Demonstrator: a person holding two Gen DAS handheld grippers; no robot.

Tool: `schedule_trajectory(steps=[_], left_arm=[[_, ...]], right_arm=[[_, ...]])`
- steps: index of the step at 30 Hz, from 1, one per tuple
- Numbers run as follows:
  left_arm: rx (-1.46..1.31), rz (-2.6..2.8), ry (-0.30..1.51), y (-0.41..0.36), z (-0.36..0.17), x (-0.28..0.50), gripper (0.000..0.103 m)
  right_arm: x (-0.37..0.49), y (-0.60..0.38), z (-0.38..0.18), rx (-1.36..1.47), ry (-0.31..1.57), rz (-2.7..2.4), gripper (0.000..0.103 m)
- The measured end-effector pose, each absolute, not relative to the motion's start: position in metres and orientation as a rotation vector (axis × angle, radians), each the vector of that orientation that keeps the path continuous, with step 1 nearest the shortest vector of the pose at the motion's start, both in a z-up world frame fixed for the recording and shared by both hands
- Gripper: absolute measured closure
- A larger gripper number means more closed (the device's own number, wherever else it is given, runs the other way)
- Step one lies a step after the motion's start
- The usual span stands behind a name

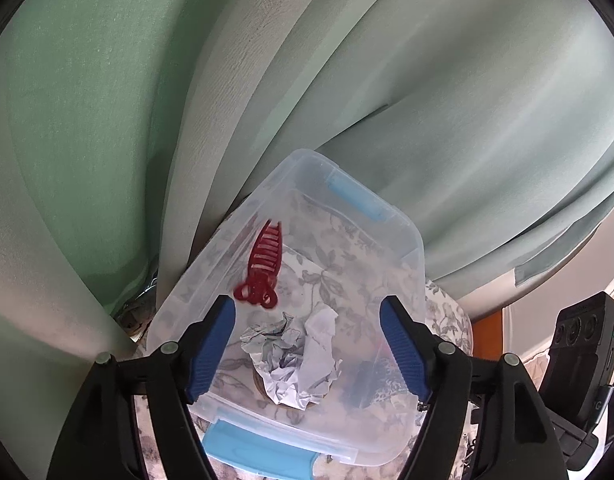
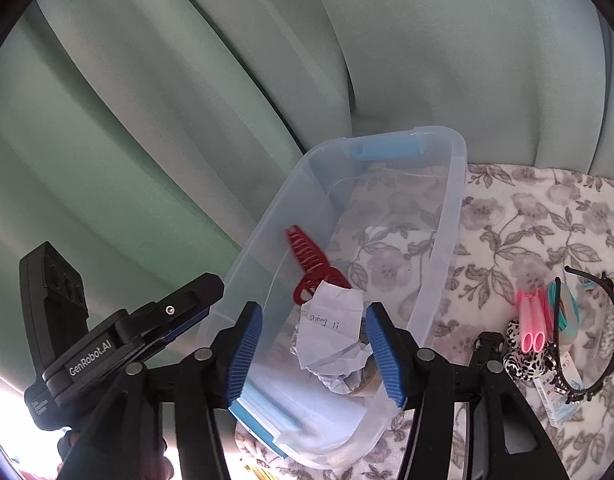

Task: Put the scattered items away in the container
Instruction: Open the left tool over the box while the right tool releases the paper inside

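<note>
Right wrist: hand-held gripper (image 2: 314,354) open, empty.

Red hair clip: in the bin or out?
In. The clip lies on the bin's floor, beside the crumpled paper.

One container (image 2: 447,240), one red clip (image 2: 311,264), one paper (image 2: 331,332)

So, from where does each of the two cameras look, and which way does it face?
Left wrist: sits on the left gripper, looking down between its open blue pads into the clear plastic container; the right gripper's body shows at the right edge.
Right wrist: sits on the right gripper, open, facing the container from its other side; the left gripper shows at left.
Both share the red plastic hair claw and the crumpled white paper.
</note>
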State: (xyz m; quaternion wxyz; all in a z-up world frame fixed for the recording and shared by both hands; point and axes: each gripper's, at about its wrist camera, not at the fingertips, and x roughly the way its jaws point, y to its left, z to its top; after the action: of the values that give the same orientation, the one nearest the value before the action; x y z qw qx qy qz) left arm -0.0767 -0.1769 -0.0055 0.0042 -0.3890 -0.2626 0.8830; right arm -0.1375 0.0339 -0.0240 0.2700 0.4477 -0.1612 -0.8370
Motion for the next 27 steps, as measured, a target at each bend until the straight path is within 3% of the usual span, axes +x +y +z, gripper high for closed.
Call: schedule_trajectory(steps=[7, 27], left_arm=[[-1.221, 2.768, -0.815, -0.171, -0.006, -0.082, 0.023], [-1.232, 2.757, -0.666, -0.136, 0.008, -0.078, 0.023]], right_arm=[[-0.131, 0.039, -0.023, 1.197, -0.436, -2.267, 0.030], [-0.112, 0.087, -0.026, 1.154, -0.606, -2.295, 0.030]])
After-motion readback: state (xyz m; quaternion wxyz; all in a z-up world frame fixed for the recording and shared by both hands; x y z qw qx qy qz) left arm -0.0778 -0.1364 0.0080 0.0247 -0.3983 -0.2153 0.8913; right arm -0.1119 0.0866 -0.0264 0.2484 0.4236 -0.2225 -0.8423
